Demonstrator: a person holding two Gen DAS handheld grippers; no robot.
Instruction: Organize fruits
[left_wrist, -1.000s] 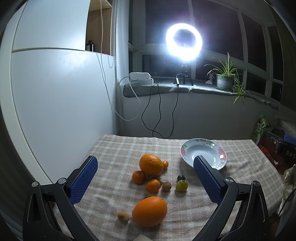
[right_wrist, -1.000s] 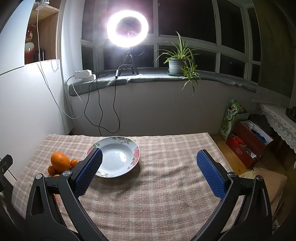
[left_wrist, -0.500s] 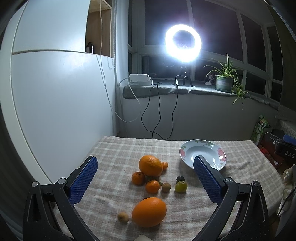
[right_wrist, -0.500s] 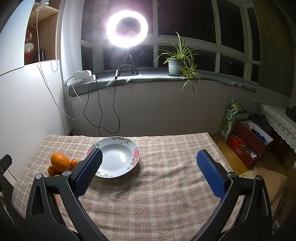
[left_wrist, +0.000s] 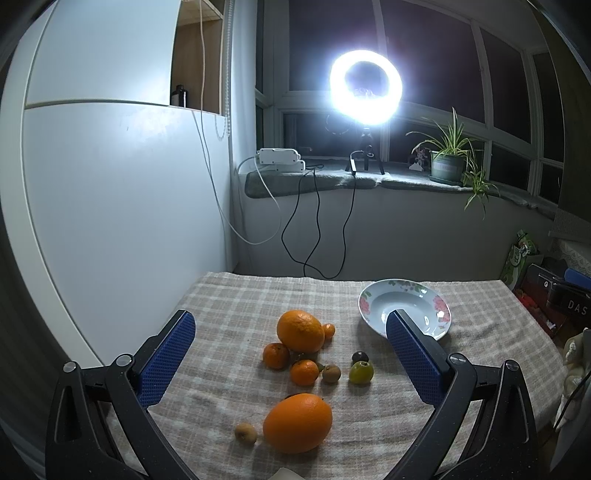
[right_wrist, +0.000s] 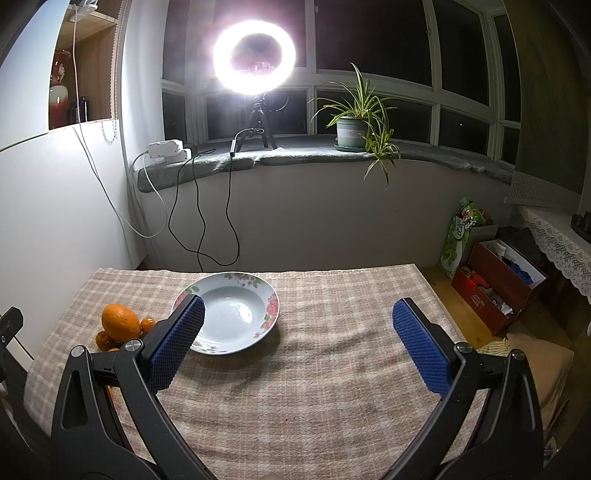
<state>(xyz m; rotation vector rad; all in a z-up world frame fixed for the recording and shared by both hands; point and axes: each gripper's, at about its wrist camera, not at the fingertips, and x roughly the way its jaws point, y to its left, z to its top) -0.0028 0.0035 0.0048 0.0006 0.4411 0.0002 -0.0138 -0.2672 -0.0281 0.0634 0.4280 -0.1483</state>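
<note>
Several fruits lie on the checked tablecloth (left_wrist: 229, 306): a near big orange (left_wrist: 297, 422), a far big orange (left_wrist: 300, 330), small tangerines (left_wrist: 304, 372), a green fruit (left_wrist: 361, 372), a dark fruit (left_wrist: 359, 356) and brown longans (left_wrist: 245, 432). An empty flowered plate (left_wrist: 441, 308) stands right of them; it also shows in the right wrist view (right_wrist: 236, 291). My left gripper (left_wrist: 290, 354) is open and empty, held above the fruit. My right gripper (right_wrist: 297, 343) is open and empty, over the cloth right of the plate.
A white cabinet wall (left_wrist: 110, 206) borders the table on the left. A ring light (right_wrist: 254, 55), a potted plant (right_wrist: 352, 127) and cables sit on the windowsill behind. Boxes and bags (right_wrist: 495, 284) stand on the floor to the right.
The left gripper's view has shifted slightly, the fruit sliding a touch down and left. The right gripper has barely moved. Both stay open.
</note>
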